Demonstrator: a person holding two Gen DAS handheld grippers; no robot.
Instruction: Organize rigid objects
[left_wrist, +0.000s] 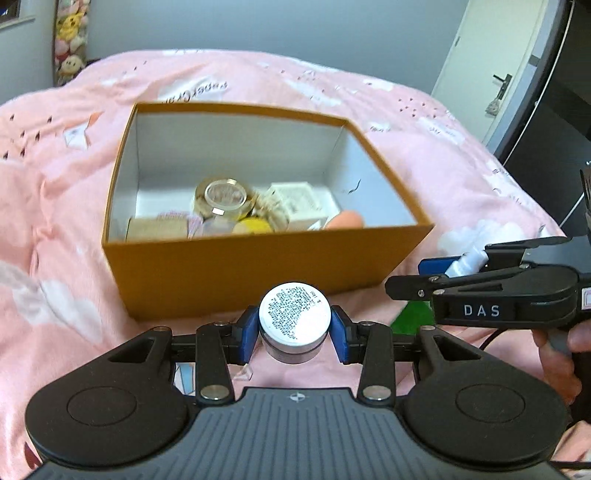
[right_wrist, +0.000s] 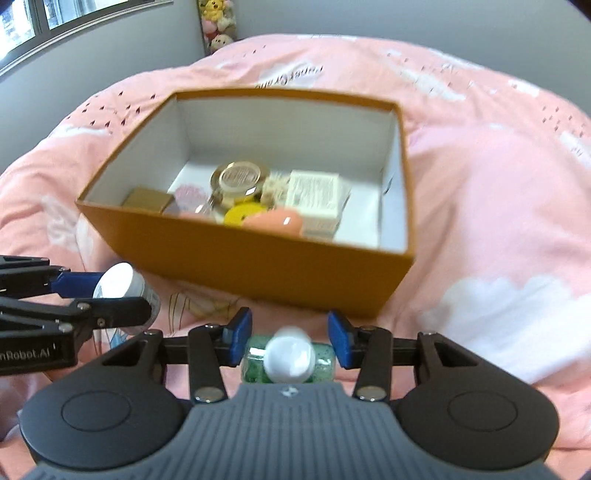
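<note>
Nearest the bed's (left_wrist: 424, 122) front edge, the left claw (left_wrist: 294, 332) pinches a small white-lidded jar (left_wrist: 294, 319), and the right claw (right_wrist: 290, 349) grips a green bottle (right_wrist: 290, 360) (white cap toward the camera). Beyond them, mid-bed, sits an open orange box (left_wrist: 236, 269) holding assorted items.

Both wrist views angled down, close; share orange box (left_wrist: 258, 266) on bed.

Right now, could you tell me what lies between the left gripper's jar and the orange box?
Only bare pink bedspread: the left wrist view shows nothing between the jar and the orange box.
</note>
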